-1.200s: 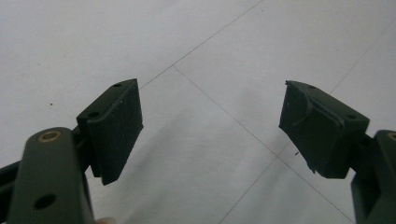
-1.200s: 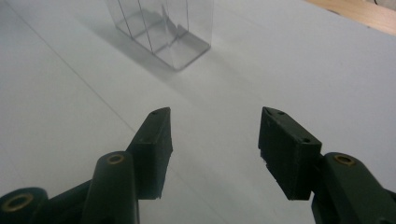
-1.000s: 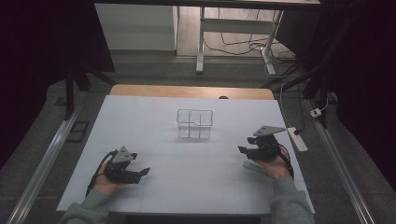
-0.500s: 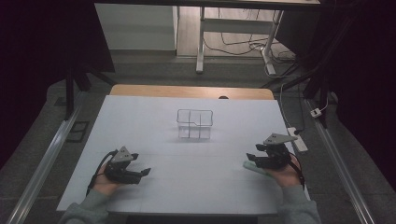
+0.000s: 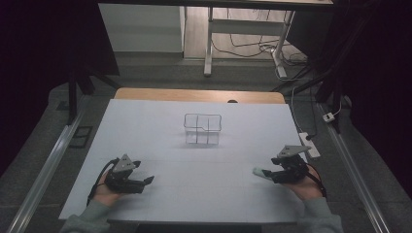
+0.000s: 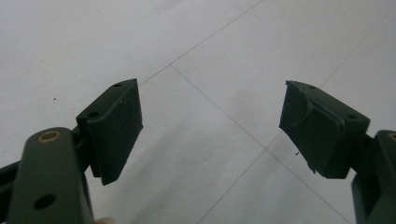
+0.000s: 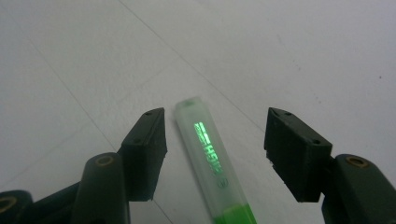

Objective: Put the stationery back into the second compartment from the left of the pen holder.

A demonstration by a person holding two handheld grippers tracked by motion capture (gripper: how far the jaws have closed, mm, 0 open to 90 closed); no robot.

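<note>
My right gripper (image 7: 212,140) stands jaws apart astride the green highlighter (image 7: 210,158) lying flat on the table (image 5: 194,160), left gripper (image 6: 210,126) likewise apart and empty; closing off-centre risks rolling it away

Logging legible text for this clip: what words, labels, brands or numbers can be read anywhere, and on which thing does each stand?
"HIGH": printed lengthwise on the cap of the green highlighter, lying between the open jaws of the right hand-held gripper.
Smaller print after it and a round mark near the cap's base: too blurred to read.
Left hand-held gripper, clear container, table: no text visible.
</note>
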